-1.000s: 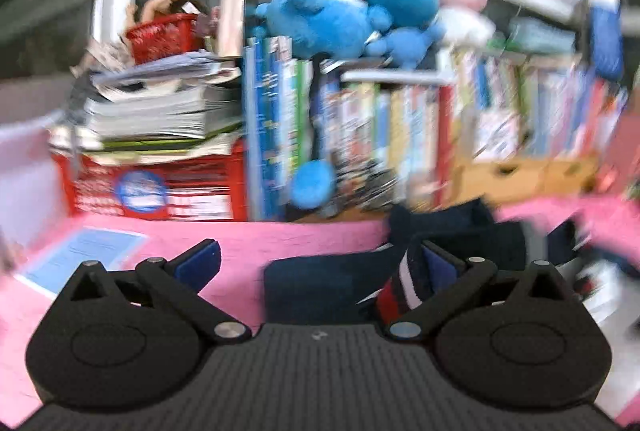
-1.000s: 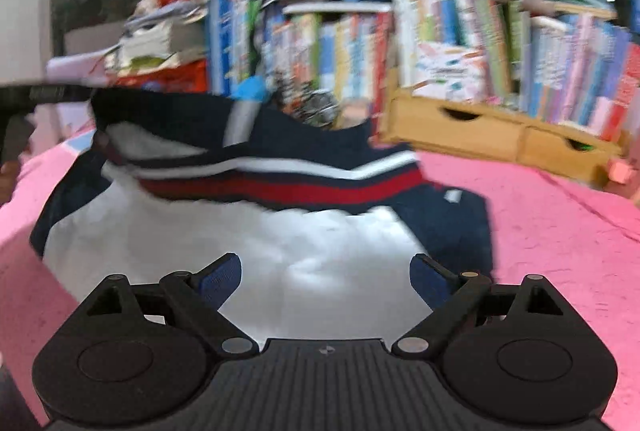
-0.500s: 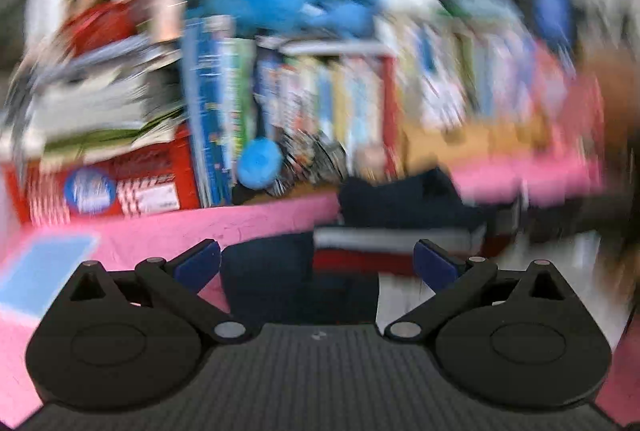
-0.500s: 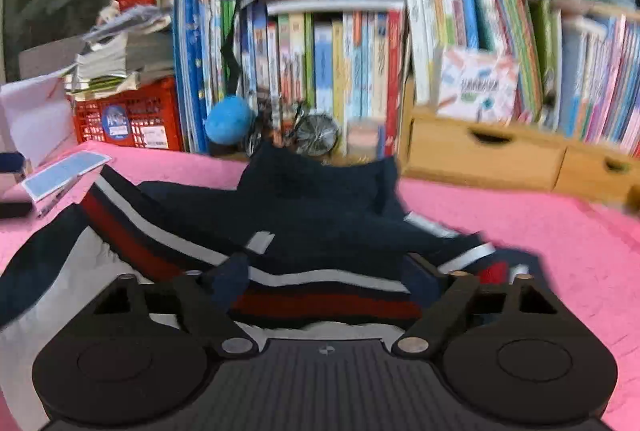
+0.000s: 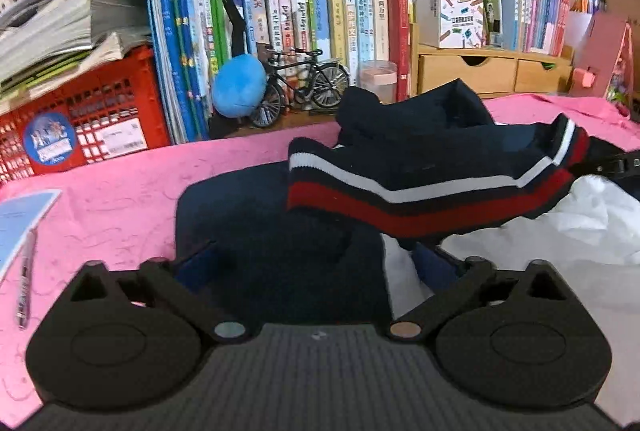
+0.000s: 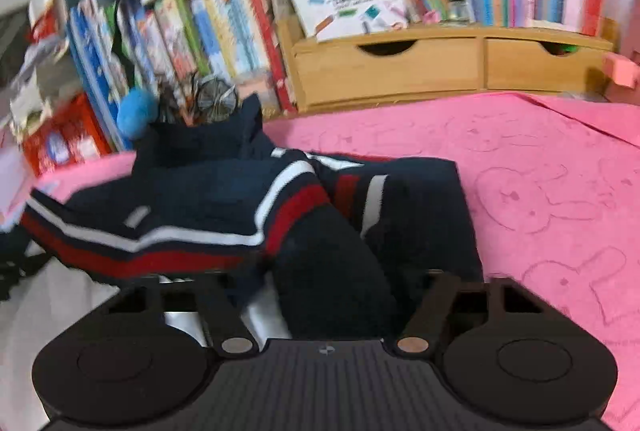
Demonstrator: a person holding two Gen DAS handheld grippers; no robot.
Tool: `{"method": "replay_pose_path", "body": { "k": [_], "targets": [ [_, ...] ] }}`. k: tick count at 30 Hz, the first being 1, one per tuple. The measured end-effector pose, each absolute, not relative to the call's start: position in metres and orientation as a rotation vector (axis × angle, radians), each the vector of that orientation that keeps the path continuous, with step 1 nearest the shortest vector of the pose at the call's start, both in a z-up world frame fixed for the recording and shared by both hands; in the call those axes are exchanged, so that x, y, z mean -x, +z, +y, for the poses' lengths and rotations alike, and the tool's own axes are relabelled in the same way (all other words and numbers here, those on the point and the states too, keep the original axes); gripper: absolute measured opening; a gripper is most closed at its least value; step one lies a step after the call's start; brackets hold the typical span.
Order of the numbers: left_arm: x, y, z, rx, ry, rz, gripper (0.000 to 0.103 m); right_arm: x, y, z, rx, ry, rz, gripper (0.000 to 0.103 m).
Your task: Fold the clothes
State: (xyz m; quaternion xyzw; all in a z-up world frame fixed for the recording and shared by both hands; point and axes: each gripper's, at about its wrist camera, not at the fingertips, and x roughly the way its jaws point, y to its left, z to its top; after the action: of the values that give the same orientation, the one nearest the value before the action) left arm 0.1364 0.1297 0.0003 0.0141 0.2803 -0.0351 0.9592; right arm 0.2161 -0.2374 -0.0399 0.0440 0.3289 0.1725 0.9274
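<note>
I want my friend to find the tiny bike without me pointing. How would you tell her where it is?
Look along the row of books at the back of the pink table. At the foot of the books, between a fuzzy blue ball and a pale pink cup, stands the toy bicycle. It is the only thin black thing there with two spoked wheels.

Model bicycle [image 5: 301,84], red crate [image 5: 80,127], pen [image 5: 25,285]

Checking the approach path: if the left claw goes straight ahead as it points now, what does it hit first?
Most likely the navy sweater: its dark panel lies between the open fingers of the left claw, and the folded red-and-white striped band sits just beyond. The toy bicycle and books are farther back. Depth is uncertain.
</note>
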Motion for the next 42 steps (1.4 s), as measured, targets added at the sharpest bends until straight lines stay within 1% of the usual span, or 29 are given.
{"method": "replay_pose_path", "body": {
  "k": [1, 2, 3, 5, 8, 9, 11, 13, 16, 17, 18, 19, 20, 21, 22, 23, 24, 25, 28, 29, 30, 32, 38, 42],
  "targets": [
    [-0.134, 0.005, 0.131, -0.007, -0.087, 0.551, 0.045, -0.213, -0.040, -0.240, -0.114, 0.357, 0.665, 0.038],
    [-0.132, 0.010, 0.133, 0.015, -0.102, 0.533, 0.040, -0.208, -0.031, -0.242, -0.117, 0.365, 0.637, 0.030],
    [-0.130, 0.015, 0.135, 0.037, -0.117, 0.515, 0.033, -0.204, -0.022, -0.243, -0.120, 0.373, 0.610, 0.030],
    [-0.128, 0.033, 0.135, 0.045, -0.119, 0.450, 0.027, -0.200, 0.002, -0.241, -0.105, 0.383, 0.542, 0.029],
    [-0.140, 0.059, 0.138, 0.014, -0.102, 0.378, 0.027, -0.203, 0.041, -0.234, -0.080, 0.411, 0.437, 0.029],
    [-0.144, 0.068, 0.138, 0.002, -0.096, 0.355, 0.028, -0.215, 0.042, -0.231, -0.083, 0.406, 0.438, 0.030],
    [-0.163, 0.069, 0.140, -0.023, -0.065, 0.358, 0.029, -0.238, 0.043, -0.225, -0.089, 0.396, 0.441, 0.030],
    [-0.186, 0.056, 0.146, -0.021, -0.041, 0.407, 0.030, -0.262, 0.044, -0.219, -0.095, 0.386, 0.444, 0.030],
    [-0.211, 0.024, 0.149, -0.044, -0.015, 0.509, 0.034, -0.296, 0.011, -0.202, -0.099, 0.372, 0.551, 0.031],
    [-0.217, 0.010, 0.149, -0.061, -0.003, 0.545, 0.038, -0.303, -0.001, -0.197, -0.081, 0.357, 0.571, 0.034],
    [-0.221, -0.003, 0.149, -0.075, 0.008, 0.579, 0.044, -0.309, -0.013, -0.192, -0.063, 0.343, 0.590, 0.036],
    [-0.224, -0.014, 0.150, -0.074, 0.017, 0.603, 0.047, -0.313, -0.022, -0.192, -0.065, 0.335, 0.594, 0.043],
    [-0.227, -0.023, 0.152, -0.068, 0.025, 0.622, 0.055, -0.316, -0.031, -0.191, -0.068, 0.326, 0.597, 0.048],
    [-0.230, -0.026, 0.152, -0.071, 0.045, 0.633, 0.068, -0.320, -0.039, -0.190, -0.071, 0.318, 0.601, 0.051],
    [-0.233, -0.027, 0.151, -0.077, 0.069, 0.640, 0.075, -0.324, -0.046, -0.190, -0.077, 0.308, 0.607, 0.056],
    [-0.236, -0.028, 0.151, -0.083, 0.092, 0.648, 0.088, -0.328, -0.052, -0.190, -0.084, 0.299, 0.613, 0.065],
    [-0.240, -0.029, 0.151, -0.089, 0.116, 0.656, 0.091, -0.336, -0.056, -0.193, -0.109, 0.292, 0.648, 0.070],
    [-0.239, -0.027, 0.151, -0.095, 0.123, 0.659, 0.091, -0.339, -0.056, -0.197, -0.140, 0.286, 0.656, 0.077],
    [-0.232, -0.016, 0.152, -0.124, 0.129, 0.652, 0.092, -0.333, -0.046, -0.208, -0.150, 0.288, 0.669, 0.080],
    [-0.227, -0.010, 0.154, -0.143, 0.128, 0.637, 0.096, -0.326, -0.040, -0.212, -0.131, 0.292, 0.663, 0.083],
    [-0.221, -0.003, 0.155, -0.163, 0.128, 0.622, 0.102, -0.315, -0.032, -0.217, -0.106, 0.303, 0.640, 0.086],
    [-0.210, 0.009, 0.159, -0.203, 0.142, 0.581, 0.103, -0.293, -0.018, -0.229, -0.077, 0.312, 0.589, 0.092],
    [-0.173, 0.031, 0.172, -0.183, 0.213, 0.564, 0.103, -0.206, 0.006, -0.237, -0.060, 0.343, 0.520, 0.096],
    [-0.101, 0.039, 0.145, -0.067, 0.106, 0.467, 0.103, -0.148, 0.006, -0.206, -0.043, 0.487, 0.502, 0.096]
  ]
}}
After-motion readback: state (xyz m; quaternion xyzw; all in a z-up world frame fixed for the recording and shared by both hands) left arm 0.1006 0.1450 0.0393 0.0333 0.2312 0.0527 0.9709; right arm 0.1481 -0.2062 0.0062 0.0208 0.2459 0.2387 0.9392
